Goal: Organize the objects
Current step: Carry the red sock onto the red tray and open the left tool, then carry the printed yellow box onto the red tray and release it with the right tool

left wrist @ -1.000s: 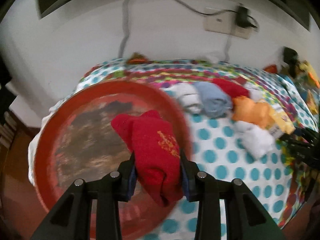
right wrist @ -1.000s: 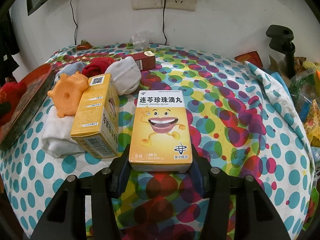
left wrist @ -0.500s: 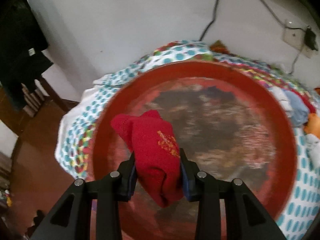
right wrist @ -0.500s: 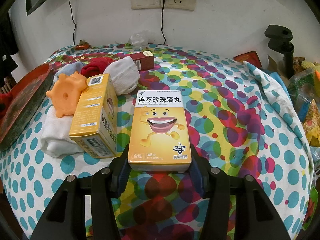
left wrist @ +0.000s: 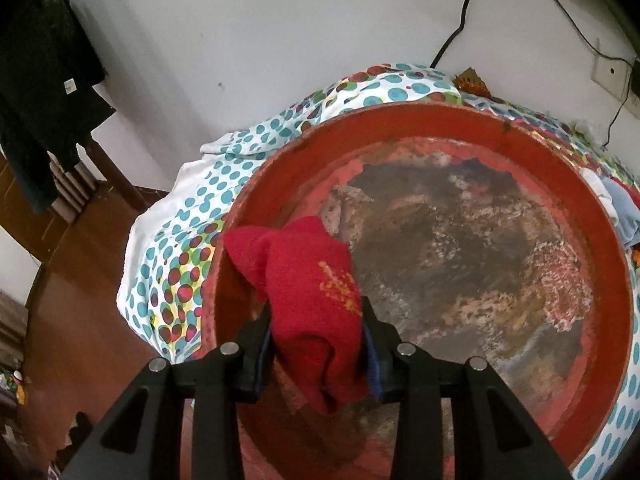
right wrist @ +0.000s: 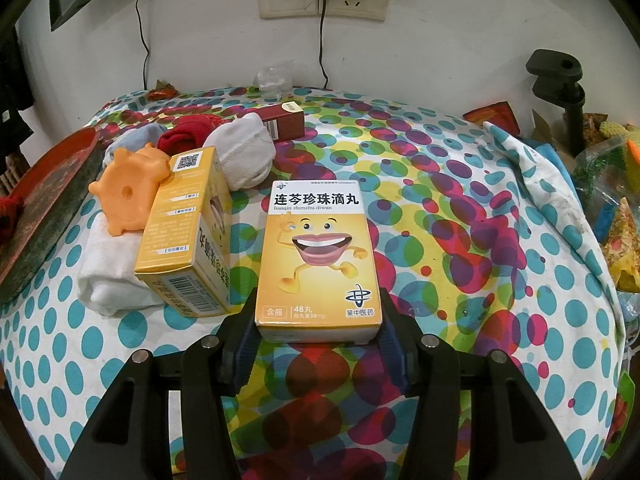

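Left gripper (left wrist: 316, 344): jaws narrow and just easing apart, the red sock (left wrist: 310, 296) between them, pads touching both flanks; the sock hangs ahead of and below the tips, over the near left floor of the red tray (left wrist: 472, 120). Judged soft, light and limp; it will sag and cling to the pads; best taken mid-bundle across its thickness. Right gripper (right wrist: 318, 334): jaws partly spread, clamped on the near end of the yellow medicine box (right wrist: 318, 252), which lies flat and projects forward; judged stiff, light, crushable; hold across the narrow sides.
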`<move>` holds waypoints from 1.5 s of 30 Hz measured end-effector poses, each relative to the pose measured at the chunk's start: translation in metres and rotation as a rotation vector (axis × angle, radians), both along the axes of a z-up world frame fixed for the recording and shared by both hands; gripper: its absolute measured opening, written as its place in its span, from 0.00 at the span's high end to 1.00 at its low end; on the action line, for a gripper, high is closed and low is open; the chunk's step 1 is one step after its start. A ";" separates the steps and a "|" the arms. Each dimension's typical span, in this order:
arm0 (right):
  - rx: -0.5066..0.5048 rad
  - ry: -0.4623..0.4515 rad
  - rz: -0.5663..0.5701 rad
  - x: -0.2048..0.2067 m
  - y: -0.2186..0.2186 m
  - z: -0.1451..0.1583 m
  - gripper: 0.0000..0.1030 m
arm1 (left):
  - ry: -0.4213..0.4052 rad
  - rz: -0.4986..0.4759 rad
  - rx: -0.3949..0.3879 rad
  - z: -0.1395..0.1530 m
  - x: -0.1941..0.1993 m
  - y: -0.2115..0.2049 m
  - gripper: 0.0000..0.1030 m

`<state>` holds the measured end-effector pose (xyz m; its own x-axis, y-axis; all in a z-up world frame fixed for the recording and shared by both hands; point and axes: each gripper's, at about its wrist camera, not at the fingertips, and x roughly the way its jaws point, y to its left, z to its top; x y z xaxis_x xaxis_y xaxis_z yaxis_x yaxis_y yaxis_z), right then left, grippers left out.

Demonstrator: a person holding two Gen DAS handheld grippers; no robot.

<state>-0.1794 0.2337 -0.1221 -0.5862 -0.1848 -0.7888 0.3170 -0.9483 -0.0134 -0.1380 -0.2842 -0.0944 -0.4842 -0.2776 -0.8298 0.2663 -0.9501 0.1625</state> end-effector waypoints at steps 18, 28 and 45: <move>0.001 0.000 -0.002 -0.001 0.002 0.000 0.51 | 0.003 -0.011 0.021 0.011 0.014 -0.003 0.45; 0.002 0.001 -0.002 -0.001 0.003 0.000 0.51 | 0.100 -0.005 0.003 0.034 0.056 0.020 0.45; -0.027 0.033 -0.076 0.003 0.015 0.005 0.53 | 0.159 -0.146 0.008 0.034 0.107 0.083 0.45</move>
<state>-0.1762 0.2485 -0.1166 -0.6251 -0.1600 -0.7640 0.2438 -0.9698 0.0036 -0.0309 -0.2007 -0.0602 -0.6436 -0.1891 -0.7416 0.1479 -0.9815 0.1218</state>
